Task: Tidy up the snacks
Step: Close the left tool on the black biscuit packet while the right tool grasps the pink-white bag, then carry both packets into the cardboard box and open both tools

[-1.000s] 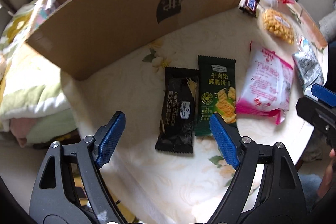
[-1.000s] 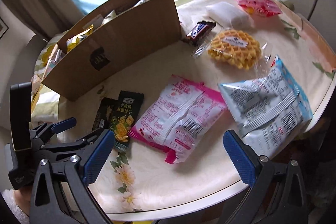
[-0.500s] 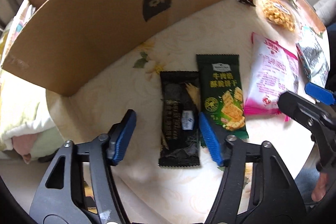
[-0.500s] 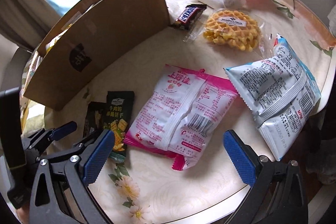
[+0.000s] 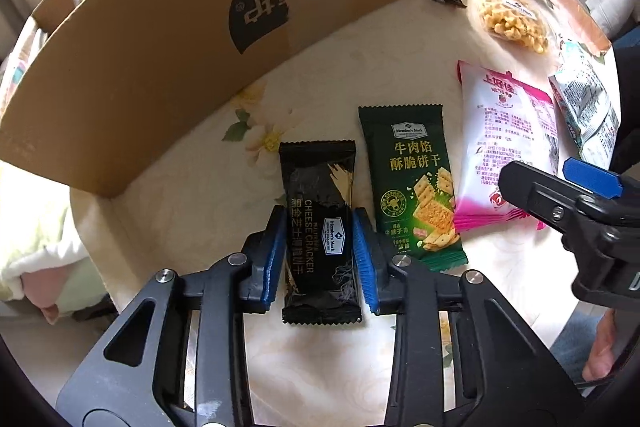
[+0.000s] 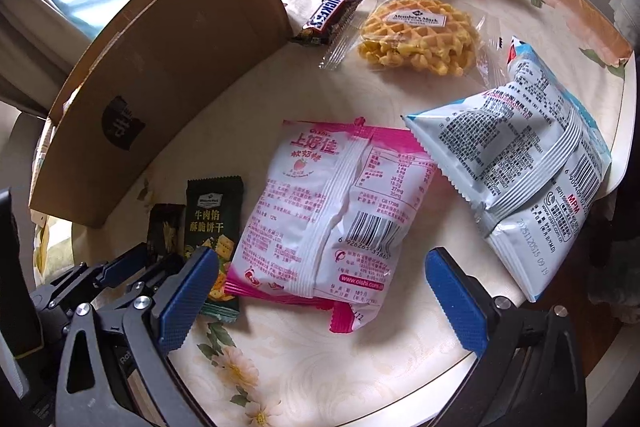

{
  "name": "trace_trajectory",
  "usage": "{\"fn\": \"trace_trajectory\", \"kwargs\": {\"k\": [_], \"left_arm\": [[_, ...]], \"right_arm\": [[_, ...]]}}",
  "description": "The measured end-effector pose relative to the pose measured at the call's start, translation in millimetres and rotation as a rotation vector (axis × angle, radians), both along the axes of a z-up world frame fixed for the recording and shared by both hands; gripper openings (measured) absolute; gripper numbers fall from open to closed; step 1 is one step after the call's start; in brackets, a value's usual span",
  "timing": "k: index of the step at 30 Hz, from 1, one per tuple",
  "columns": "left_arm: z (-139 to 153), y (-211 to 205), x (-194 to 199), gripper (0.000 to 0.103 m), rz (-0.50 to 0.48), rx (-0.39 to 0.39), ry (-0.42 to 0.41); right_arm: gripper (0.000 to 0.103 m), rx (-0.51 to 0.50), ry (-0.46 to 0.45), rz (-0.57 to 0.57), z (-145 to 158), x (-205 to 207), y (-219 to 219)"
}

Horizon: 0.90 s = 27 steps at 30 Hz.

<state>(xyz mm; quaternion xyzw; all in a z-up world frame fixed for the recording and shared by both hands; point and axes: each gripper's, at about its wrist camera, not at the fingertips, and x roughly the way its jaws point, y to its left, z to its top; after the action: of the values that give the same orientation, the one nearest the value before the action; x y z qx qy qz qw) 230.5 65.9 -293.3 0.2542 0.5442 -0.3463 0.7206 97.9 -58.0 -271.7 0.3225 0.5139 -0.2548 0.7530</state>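
The black cracker packet (image 5: 320, 231), flat on the counter (image 5: 192, 195) at 6 o'clock from the cardboard box (image 5: 168, 39), is now pinched by the left gripper (image 5: 320, 251), whose jaws have closed from wide, readying a lift; the right gripper (image 6: 320, 295) hovers agape, empty.

Left gripper (image 5: 320, 255) closed in, right gripper (image 6: 320, 297) spread wide.
Left pads (image 5: 362, 259) press both sides of a packet; the right hangs low beside it.

A black cheese cracker packet (image 5: 320, 227) is lying on the round floral-clothed table (image 5: 192, 195), left of a dark green biscuit packet (image 5: 412, 183), with a brown cardboard box (image 5: 168, 39) standing behind them.
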Motion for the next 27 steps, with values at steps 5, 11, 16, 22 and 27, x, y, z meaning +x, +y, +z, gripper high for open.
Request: {"fn": "trace_trajectory", "kwargs": {"k": [5,11,16,22,27], "left_arm": [[-1,4,1,0.028,0.006,-0.007,0.009],[2,10,0,0.028,0.021,-0.009,0.009],[3,11,1,0.028,0.037,-0.014,0.019],[2,16,1,0.028,0.074,-0.016,0.018],[6,24,-1,0.028,0.122,-0.029,0.016]], "right_arm": [[0.103,0.003,0.019,-0.033,-9,12,-6],[0.103,-0.066,0.061,-0.039,-17,36,-9],[0.084,-0.141,0.083,0.029,-17,47,-3],[0.057,-0.179,0.013,0.196,-12,51,6],[0.043,-0.163,-0.051,0.286,0,48,10]]}}
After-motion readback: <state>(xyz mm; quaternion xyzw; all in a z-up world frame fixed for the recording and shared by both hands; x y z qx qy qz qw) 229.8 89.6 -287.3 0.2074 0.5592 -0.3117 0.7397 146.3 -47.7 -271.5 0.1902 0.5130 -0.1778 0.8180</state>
